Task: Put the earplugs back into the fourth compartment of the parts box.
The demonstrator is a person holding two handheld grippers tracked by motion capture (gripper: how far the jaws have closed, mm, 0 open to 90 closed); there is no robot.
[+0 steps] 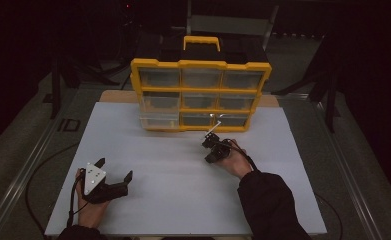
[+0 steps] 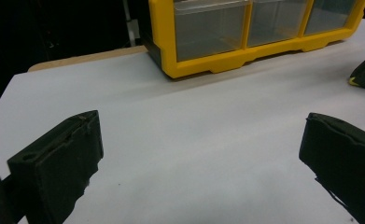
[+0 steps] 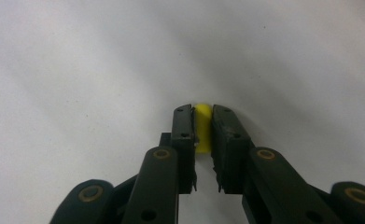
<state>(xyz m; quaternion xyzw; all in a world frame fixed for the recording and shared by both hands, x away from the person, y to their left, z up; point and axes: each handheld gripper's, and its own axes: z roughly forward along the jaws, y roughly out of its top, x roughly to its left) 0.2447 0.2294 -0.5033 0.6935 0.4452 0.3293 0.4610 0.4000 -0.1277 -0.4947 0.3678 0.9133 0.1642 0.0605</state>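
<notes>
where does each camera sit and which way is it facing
High view: above the person's side, looking forward and down on the table and yellow drawer cabinet; both hands, left gripper, right gripper.
Left gripper view: on the left gripper, looking across the table, jaws wide apart.
Right gripper view: on the right gripper, looking down at the table, jaws closed on a small yellow piece.
Shared: high and left gripper views both show the cabinet.

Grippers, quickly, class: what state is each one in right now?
Left gripper: open, holding nothing.
Right gripper: closed on a small yellow piece.
</notes>
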